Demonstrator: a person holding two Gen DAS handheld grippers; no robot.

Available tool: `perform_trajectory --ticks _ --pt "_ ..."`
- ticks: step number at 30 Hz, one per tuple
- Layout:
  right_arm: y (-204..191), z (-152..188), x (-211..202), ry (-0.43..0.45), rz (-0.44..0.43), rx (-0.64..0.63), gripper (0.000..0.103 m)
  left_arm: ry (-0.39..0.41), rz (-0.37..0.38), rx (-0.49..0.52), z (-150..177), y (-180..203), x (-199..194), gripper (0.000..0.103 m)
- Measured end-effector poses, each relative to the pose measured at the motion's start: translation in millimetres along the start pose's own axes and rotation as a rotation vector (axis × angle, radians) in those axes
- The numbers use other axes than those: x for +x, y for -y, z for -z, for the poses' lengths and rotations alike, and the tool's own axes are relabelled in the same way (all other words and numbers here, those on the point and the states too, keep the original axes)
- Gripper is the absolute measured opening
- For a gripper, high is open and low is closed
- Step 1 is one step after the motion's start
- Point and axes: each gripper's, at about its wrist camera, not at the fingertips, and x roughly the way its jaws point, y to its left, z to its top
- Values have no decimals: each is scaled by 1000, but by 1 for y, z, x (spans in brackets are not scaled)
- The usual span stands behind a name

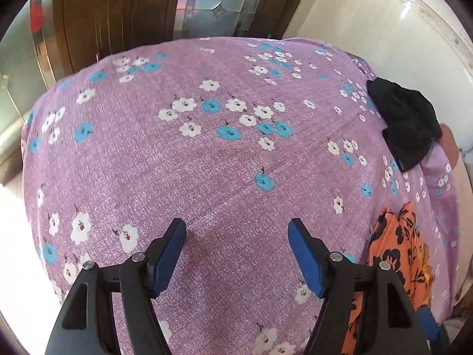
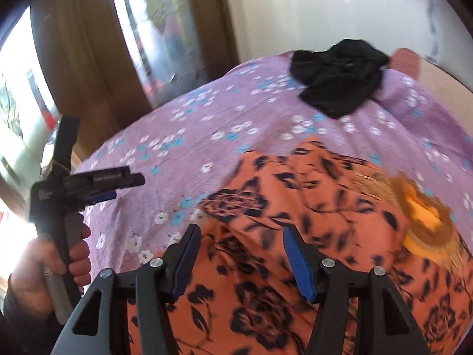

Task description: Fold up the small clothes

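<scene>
An orange garment with black flowers (image 2: 310, 236) lies on the purple flowered sheet (image 1: 207, 162); its edge shows at the lower right of the left wrist view (image 1: 396, 251). It has a yellow-brown patch (image 2: 422, 216) on its right side. My right gripper (image 2: 241, 230) is open just above the garment's near left part. My left gripper (image 1: 236, 227) is open and empty over bare sheet, left of the garment; it also shows from the side in the right wrist view (image 2: 118, 186), held in a hand. A crumpled black garment (image 2: 340, 77) lies at the far right edge of the sheet (image 1: 405, 121).
A wooden door frame with patterned glass (image 1: 124, 9) stands behind the far edge. A white tiled wall (image 1: 384, 23) is at the far right. The sheet (image 2: 183, 148) drops off at its left and far edges.
</scene>
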Motion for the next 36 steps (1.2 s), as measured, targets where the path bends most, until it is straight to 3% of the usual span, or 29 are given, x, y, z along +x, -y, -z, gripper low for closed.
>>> perform_trajectory --ticks 3,9,14,17,19,22,27,29,32,34,35,36 --pt "-19 -5 23 -29 33 -81 62 -3 17 -50 -4 -9 7 72" --pt "-28 -11 70 -112 206 -186 61 -26 45 -39 -4 5 15 72" --pt "-25 -17 88 -113 237 -192 59 -33 55 -45 -9 10 22 72" --pt "-23 -18 84 -101 229 -172 36 -28 59 -19 -9 17 22 72" --pt "-9 -22 75 -76 183 -81 15 -29 60 11 -6 23 22 72" --pt "25 -22 51 -15 82 114 12 -23 50 45 -4 30 21 72" --pt "101 5 -8 150 -72 472 10 1 49 117 4 47 18 72" --pt "127 20 -28 197 -90 574 10 15 46 156 8 56 15 72" --pt "129 21 -49 226 -94 505 14 9 50 180 13 66 16 72" --pt "112 12 -52 180 -71 433 16 -18 57 147 12 63 21 72" --pt "98 6 -49 139 -45 377 20 -31 64 120 11 58 24 72" --pt "85 0 -44 103 -11 317 36 -42 73 84 9 52 26 72"
